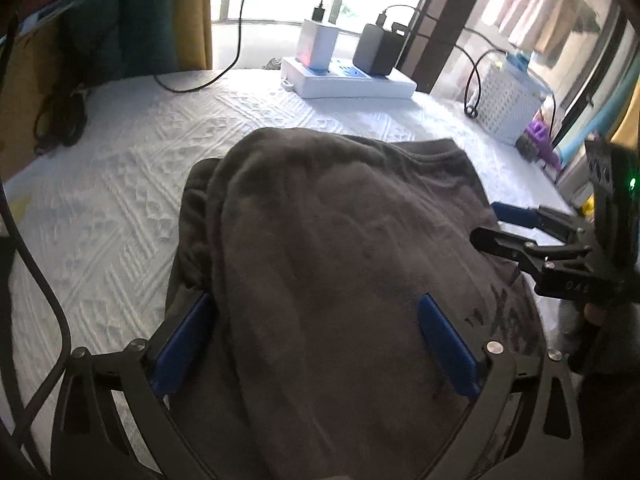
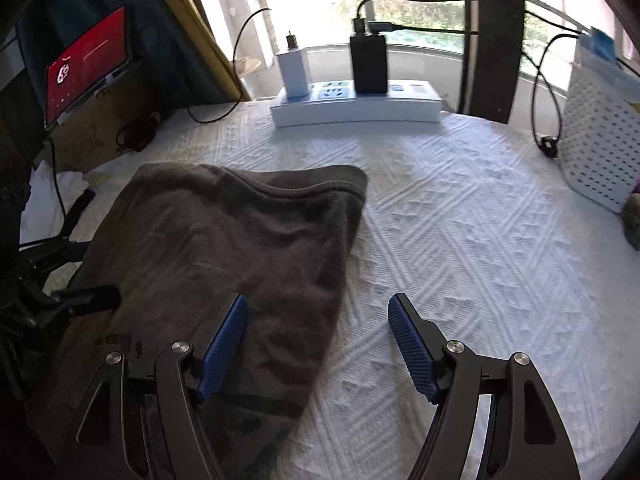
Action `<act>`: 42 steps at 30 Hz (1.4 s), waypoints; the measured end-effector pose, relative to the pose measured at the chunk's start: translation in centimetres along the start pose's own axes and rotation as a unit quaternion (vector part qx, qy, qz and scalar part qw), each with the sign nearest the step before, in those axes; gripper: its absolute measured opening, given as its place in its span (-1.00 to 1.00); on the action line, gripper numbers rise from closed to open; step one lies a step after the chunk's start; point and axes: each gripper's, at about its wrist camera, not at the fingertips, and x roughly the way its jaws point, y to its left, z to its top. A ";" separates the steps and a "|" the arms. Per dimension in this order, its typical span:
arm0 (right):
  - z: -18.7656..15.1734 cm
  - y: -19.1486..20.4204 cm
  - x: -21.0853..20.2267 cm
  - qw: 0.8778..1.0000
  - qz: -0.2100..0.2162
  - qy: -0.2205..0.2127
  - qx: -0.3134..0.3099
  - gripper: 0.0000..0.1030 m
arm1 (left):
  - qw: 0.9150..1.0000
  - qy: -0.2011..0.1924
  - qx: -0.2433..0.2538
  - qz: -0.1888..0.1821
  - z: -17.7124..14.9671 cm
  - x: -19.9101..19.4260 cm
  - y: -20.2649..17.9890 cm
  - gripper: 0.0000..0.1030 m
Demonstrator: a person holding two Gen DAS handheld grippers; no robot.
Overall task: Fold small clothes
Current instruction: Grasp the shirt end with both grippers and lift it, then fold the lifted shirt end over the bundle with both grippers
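Two grippers hung with jaws apart over our dark grey T-shirt (image 1: 340,260) on the white textured bedspread (image 2: 460,240).
Our left gripper (image 1: 316,340) straddled cloth unpinched; only the right gripper (image 2: 318,344) view showed a red-screened tablet (image 2: 86,66).

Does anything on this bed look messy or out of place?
Only the dark grey garment: it lies rumpled and skewed on the white bedspread, its hem wavy and one edge slanting, not yet folded square. The power strip and white basket sit upright.
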 end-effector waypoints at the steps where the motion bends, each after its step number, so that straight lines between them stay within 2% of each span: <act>1: 0.0 0.1 0.2 1.000 0.002 0.000 -0.002 0.45 | 1.000 0.000 0.005 0.005 0.0 0.1 -0.2 0.94; 6: 0.3 0.5 0.8 1.000 0.006 -0.010 -0.016 0.45 | 1.000 -0.004 0.015 0.012 0.4 0.5 -0.4 0.91; 10: 0.3 1.4 1.0 0.999 0.011 -0.014 -0.035 0.44 | 0.999 -0.016 0.029 0.029 0.1 0.3 -0.8 0.58; 15: 0.5 2.2 1.2 0.998 0.035 -0.014 -0.046 0.44 | 0.999 -0.023 0.020 0.024 0.1 0.1 -0.7 0.49; 19: 0.5 3.5 1.5 0.997 0.041 -0.013 -0.071 -0.02 | 0.999 -0.030 0.029 0.029 -0.1 0.1 -1.2 0.13; 21: 0.4 4.2 1.6 0.996 0.038 -0.012 -0.085 -0.17 | 0.998 -0.033 0.038 0.031 -0.1 0.1 -1.5 -0.06; 22: 0.4 4.4 1.6 0.995 0.038 -0.012 -0.088 -0.34 | 0.998 -0.036 0.042 0.034 -0.2 0.0 -1.7 -0.25; 23: 0.4 4.6 1.5 0.995 0.042 -0.014 -0.093 -0.42 | 0.998 -0.038 0.045 0.030 -0.2 0.0 -1.8 -0.46; 25: 0.3 5.0 1.3 0.994 0.040 -0.020 -0.101 -0.55 | 0.998 -0.040 0.051 0.023 -0.4 -0.2 -2.2 -0.58; 28: 0.4 5.0 0.6 0.994 0.044 -0.029 -0.099 -0.69 | 0.997 -0.046 0.057 0.026 -0.5 -0.5 -2.5 -0.63; 32: 0.5 5.4 -0.9 0.993 0.048 -0.042 -0.100 -0.72 | 0.996 -0.064 0.063 0.016 -0.6 -2.0 -3.0 -0.66; 33: 0.5 5.5 -1.2 0.995 0.033 -0.050 -0.084 -0.73 | 0.995 -0.071 0.063 0.014 -0.6 -2.6 -3.1 -0.66; 42: 0.4 7.1 -6.9 0.990 0.030 -0.103 -0.088 -0.73 | 0.990 -0.123 0.068 -0.007 -1.2 -7.9 -4.2 -0.67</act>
